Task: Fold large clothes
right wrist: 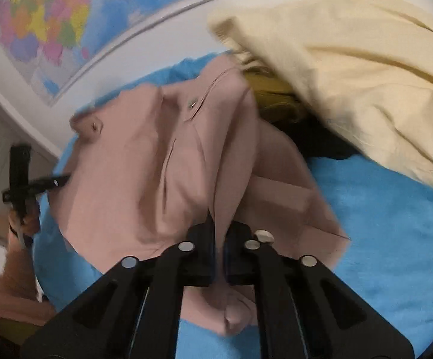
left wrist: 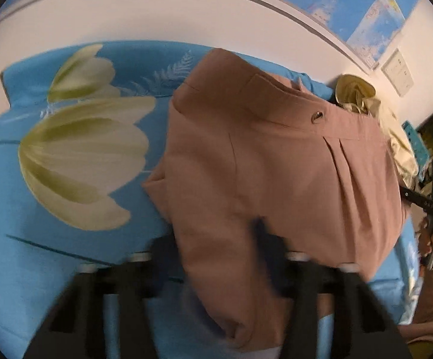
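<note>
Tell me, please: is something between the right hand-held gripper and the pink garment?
Nothing visible. The right hand-held gripper is already shut on a fold of the pink garment, which lies on the blue bedsheet. The yellow garment lies beside it, further back.

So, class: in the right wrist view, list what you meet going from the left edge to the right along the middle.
Left gripper → pink trousers → blue bedsheet → pale yellow garment.
</note>
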A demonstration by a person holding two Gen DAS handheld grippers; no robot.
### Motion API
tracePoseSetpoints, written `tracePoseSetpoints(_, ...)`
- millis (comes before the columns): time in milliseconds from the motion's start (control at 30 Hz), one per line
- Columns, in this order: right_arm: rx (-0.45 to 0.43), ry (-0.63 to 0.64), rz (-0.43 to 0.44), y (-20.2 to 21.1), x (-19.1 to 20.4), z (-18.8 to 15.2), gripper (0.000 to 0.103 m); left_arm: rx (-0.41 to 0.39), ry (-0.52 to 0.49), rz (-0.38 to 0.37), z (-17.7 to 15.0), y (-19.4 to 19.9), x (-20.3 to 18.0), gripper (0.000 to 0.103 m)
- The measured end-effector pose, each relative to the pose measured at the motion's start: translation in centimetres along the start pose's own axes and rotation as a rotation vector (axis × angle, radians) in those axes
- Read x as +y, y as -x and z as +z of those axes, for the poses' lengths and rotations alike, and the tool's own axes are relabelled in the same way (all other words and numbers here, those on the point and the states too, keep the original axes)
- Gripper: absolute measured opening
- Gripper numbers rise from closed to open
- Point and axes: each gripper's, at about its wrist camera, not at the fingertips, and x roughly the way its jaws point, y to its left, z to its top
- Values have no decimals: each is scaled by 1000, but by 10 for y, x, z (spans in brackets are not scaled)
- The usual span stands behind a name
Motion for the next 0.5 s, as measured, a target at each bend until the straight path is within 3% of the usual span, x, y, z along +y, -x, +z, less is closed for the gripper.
tracePoseSetpoints(33, -49, -30, 33, 19, -6, -1, 3, -5, 36, -10, 1, 5, 7, 11)
tracePoseSetpoints(133, -141, -114, 86, 55, -27, -4, 3, -25, 100, -57, -1, 22, 24, 5)
tracePoseSetpoints(233, -83, -221, 67, 32, -54, -11, 4, 0, 97, -50, -3, 18, 25, 5)
tracePoseSetpoints(300, 14, -296, 88, 2, -69, -22, 14, -2, 71, -28, -5, 11, 17, 7)
tracePoseSetpoints(333, 5, -300, 66, 0, -68, -24, 32, -9, 75, -36, -6, 13, 15, 11)
tracePoseSetpoints(367, -19, -295, 52, 6, -69, -24, 51, -17, 85, -61, -8, 18, 15, 25)
tracePoseSetpoints(400, -66, -281, 41, 17, -67, -26, 63, -27, 88, -77, -12, 22, 18, 37)
tracePoseSetpoints(433, -111, -271, 40, 29, -65, -28, 85, -52, 88, -73, -15, 29, 20, 48)
tracePoseSetpoints(500, -151, -236, 40, 43, -60, -34, 96, -78, 81, -88, -21, 38, 20, 69)
